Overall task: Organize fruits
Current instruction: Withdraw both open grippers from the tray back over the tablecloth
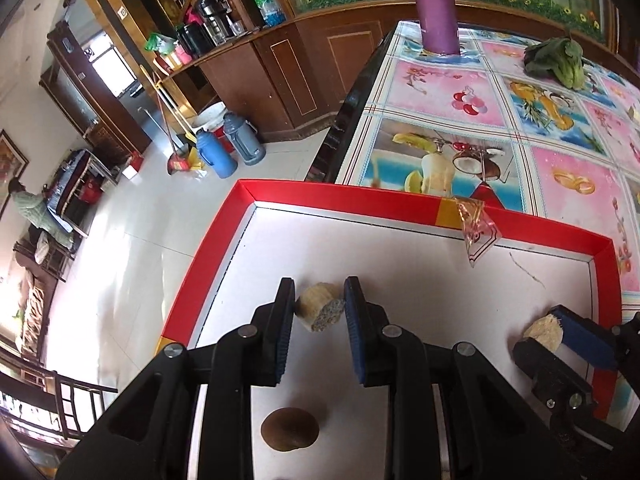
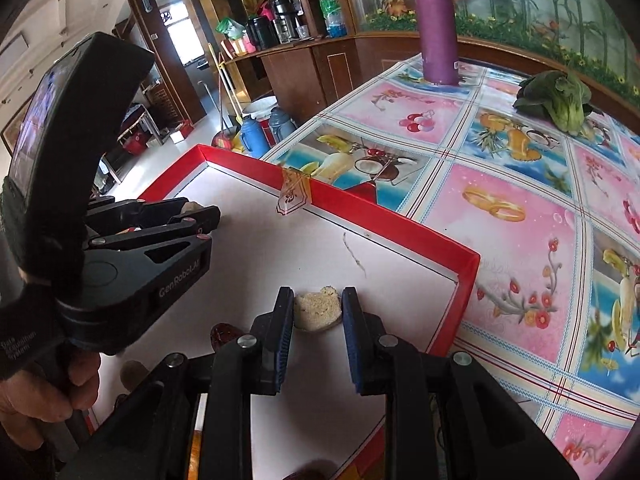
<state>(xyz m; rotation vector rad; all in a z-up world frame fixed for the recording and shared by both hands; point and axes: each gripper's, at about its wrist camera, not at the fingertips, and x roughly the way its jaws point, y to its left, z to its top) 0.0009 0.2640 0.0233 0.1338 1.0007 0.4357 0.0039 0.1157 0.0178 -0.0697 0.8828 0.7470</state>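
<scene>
left hand-held gripper (image 1: 319,304): black plastic frame, 2 fingers lined with ribbed blue pads (image 1: 354,312), round silver screws
right hand-held gripper (image 2: 317,306): same black build, blue pads, silver screws
side marking: white "GenRobot.AI" lettering
hand (image 2: 36,384): black strap with small white print

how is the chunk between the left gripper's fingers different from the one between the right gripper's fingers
The left chunk lies near the middle of the red-rimmed tray; the right chunk lies near the tray's right edge. The left chunk shows a grey speckled cut face; the right chunk looks evenly pale tan. Both are pale and fibrous, each framed by the left gripper or right gripper.
</scene>
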